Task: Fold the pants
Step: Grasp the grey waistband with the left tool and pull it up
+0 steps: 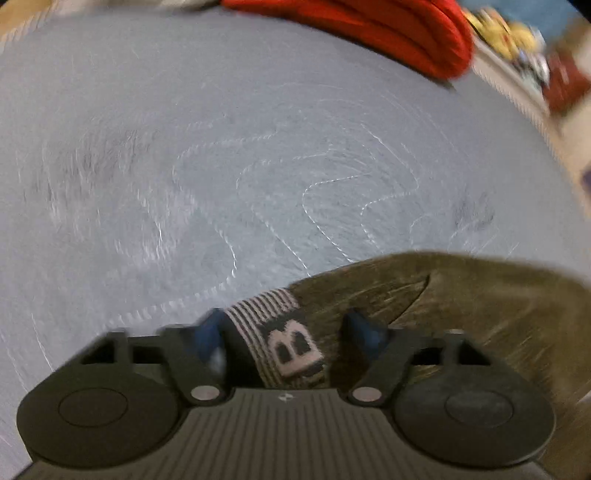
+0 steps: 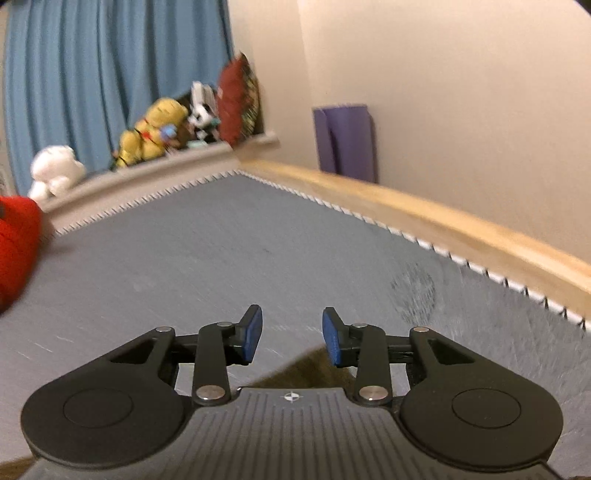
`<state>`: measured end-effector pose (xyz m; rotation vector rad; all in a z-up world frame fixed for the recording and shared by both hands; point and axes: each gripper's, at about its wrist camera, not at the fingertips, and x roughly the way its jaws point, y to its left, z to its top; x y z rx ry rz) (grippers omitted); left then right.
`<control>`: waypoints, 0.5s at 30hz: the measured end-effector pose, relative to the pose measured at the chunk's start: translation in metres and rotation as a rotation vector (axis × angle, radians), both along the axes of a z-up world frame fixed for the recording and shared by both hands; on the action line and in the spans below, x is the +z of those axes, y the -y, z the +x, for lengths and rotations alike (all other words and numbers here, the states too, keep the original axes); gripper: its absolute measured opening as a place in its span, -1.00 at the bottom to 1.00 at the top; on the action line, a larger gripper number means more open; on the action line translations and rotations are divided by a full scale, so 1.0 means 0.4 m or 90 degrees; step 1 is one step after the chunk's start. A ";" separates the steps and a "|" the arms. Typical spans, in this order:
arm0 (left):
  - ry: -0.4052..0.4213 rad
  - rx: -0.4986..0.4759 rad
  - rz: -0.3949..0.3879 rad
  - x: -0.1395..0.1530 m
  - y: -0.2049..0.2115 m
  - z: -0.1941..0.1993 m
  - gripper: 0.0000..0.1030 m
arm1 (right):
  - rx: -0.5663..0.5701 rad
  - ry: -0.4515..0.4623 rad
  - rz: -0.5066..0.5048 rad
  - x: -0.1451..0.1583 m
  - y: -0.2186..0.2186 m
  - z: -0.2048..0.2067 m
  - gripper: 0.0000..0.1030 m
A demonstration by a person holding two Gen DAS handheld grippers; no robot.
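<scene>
Olive-brown pants (image 1: 461, 306) lie on a grey bedspread (image 1: 221, 166), at the lower right of the left wrist view. Their striped waistband (image 1: 280, 332) with a letter patch sits between the fingers of my left gripper (image 1: 290, 325), which is open around it; the view is blurred. My right gripper (image 2: 291, 332) is open and empty, hovering over the bedspread (image 2: 258, 251). A corner of the pants (image 2: 314, 369) shows just below its fingers.
A red knitted item (image 1: 388, 29) lies at the far edge of the bed, also at the left edge of the right wrist view (image 2: 14, 251). Stuffed toys (image 2: 155, 133) and a cushion (image 2: 236, 99) sit on a ledge. A wooden bed rail (image 2: 424, 218) runs along the right.
</scene>
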<state>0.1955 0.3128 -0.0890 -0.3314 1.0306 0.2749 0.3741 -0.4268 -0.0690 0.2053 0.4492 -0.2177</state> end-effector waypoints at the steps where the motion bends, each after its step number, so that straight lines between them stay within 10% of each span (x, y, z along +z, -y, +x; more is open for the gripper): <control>1: 0.011 -0.028 0.040 0.010 0.007 -0.003 -0.11 | 0.007 0.010 -0.001 0.033 -0.017 -0.015 -0.26; 8: 0.061 0.026 0.091 0.068 -0.056 -0.056 -0.16 | 0.074 0.091 0.029 0.293 -0.144 -0.139 -0.26; 15: 0.098 0.012 0.144 0.151 0.012 -0.105 0.48 | 0.177 0.146 0.044 0.490 -0.328 -0.325 -0.12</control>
